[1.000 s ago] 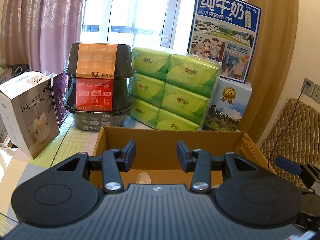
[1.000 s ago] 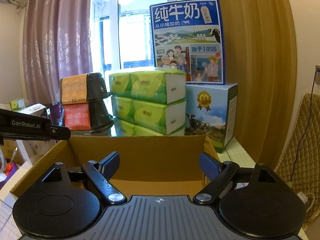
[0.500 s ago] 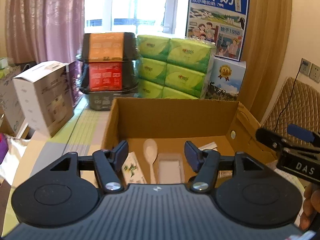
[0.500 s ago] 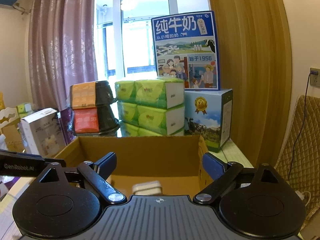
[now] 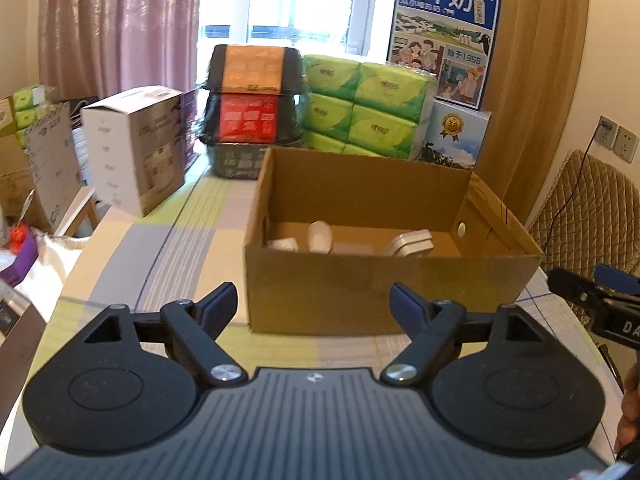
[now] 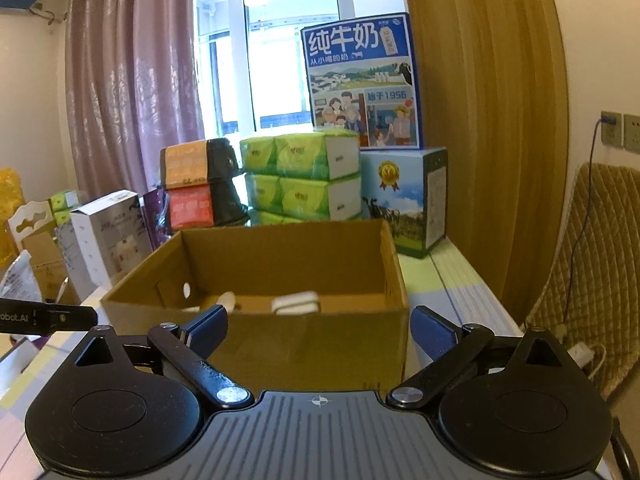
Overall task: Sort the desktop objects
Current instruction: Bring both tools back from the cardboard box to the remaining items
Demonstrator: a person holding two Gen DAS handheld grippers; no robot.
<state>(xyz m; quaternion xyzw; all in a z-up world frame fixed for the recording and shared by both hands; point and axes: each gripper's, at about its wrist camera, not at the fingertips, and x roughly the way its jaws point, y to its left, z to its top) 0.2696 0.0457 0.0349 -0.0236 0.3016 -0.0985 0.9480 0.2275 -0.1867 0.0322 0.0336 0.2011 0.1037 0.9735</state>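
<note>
In the left wrist view we see our left gripper spread wide with nothing between its dark blue fingers, hanging just short of the near wall of the open cardboard box and touching nothing. Inside the box lie the sorted things — a pale spoon, a small white packet to its left and a stacked white case toward the right — all resting on the box floor. The box stands on a table covered in a pastel check cloth, with a bare strip of cloth between the gripper and the box and more open cloth to the left. At the right edge the tip of the other tool pokes in beside the box corner. Behind the box stand stacked black food bowls, green tissue packs, a blue milk carton and a white appliance box. In the right wrist view our right gripper is likewise splayed and empty, level with the box's near wall and clear of it; the white case and the spoon's bowl show over the rim. Free tabletop runs along the box's right side toward a quilted chair back, with a pink curtain and a window behind.
</note>
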